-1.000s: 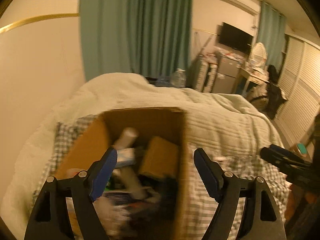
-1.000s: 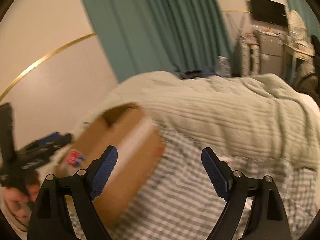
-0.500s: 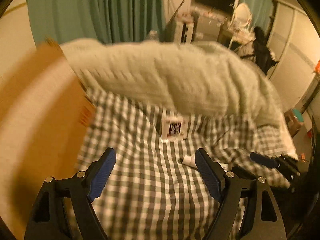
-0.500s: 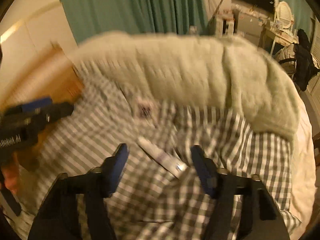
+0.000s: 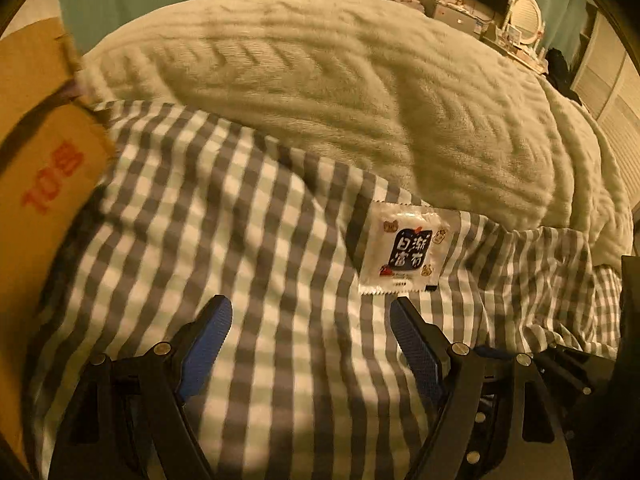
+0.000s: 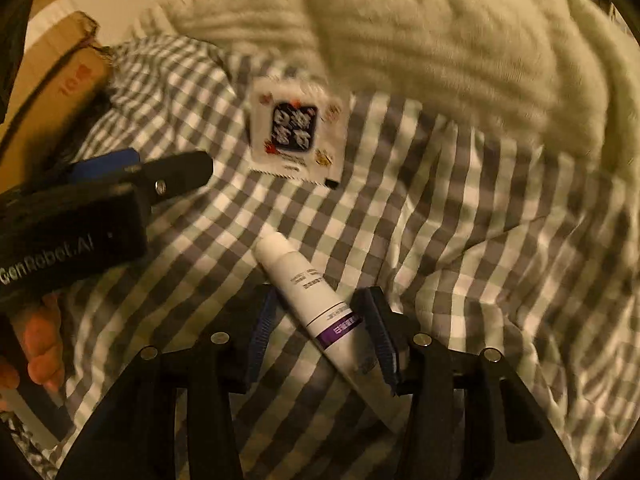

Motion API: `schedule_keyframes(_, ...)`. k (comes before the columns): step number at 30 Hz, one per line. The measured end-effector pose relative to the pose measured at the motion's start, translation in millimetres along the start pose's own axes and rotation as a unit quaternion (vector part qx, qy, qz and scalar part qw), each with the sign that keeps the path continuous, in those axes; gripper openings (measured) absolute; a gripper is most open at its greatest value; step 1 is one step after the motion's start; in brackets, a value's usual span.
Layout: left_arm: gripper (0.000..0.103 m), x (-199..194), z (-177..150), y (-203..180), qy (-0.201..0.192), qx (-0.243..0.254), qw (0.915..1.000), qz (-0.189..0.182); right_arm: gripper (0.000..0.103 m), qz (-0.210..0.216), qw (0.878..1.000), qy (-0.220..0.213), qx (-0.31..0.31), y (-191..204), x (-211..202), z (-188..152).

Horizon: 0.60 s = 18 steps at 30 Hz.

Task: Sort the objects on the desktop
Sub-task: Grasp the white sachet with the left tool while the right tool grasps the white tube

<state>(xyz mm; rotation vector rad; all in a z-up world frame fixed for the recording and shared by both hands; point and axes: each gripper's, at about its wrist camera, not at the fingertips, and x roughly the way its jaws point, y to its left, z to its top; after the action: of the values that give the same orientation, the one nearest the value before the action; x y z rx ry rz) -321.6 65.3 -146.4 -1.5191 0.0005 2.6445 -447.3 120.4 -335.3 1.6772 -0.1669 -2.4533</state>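
The right hand-held gripper [image 6: 320,324] is closing around a white tube [image 6: 316,304] that lies slantwise on the checked bed sheet [image 6: 460,208]. The tube sits between the jaws, though the pads do not seem to press it yet. This looks like the pick-up step of sorting. Next the jaws need to finish closing and lift the tube, probably toward the cardboard box [image 5: 36,184] at the left. The left hand-held gripper [image 5: 310,344] has its jaws apart and empty, just short of a small white packet [image 5: 406,256] beside the blanket [image 5: 340,92]. The box is cut off and its inside is hidden. The tube's print is too blurred to read.
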Motion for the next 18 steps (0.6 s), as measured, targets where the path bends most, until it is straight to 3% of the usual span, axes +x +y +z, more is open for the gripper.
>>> schedule_keyframes(2,0.084,4,0,-6,0.002,0.009,1.0,-0.004,0.042,0.005,1.0,-0.003,0.013,-5,0,0)
schedule_keyframes(7,0.084,5,1,-20,-0.006,0.022,0.9993,-0.03,0.019,-0.065,0.993,-0.061,0.072,-21,-24,-9)
schedule_keyframes(8,0.084,5,1,-23,-0.005,0.022,0.9991,-0.036,0.019,-0.075,0.989,-0.082,0.099,-31,-35,-13)
schedule_keyframes(11,0.084,14,2,-36,0.004,0.026,0.9988,-0.042,0.019,-0.054,0.976,-0.121,0.17,-60,-59,-23)
schedule_keyframes(16,0.084,32,2,-57,0.01,0.032,0.9991,-0.024,0.017,-0.031,0.967,-0.118,0.224,-83,-63,-39)
schedule_keyframes(17,0.081,33,0,-61,0.01,0.044,0.9989,-0.015,0.017,-0.035,0.967,-0.12,0.221,-81,-64,-40)
schedule_keyframes(18,0.056,33,-2,-63,0.006,0.052,0.9986,-0.007,0.017,-0.039,0.968,-0.12,0.219,-80,-65,-41)
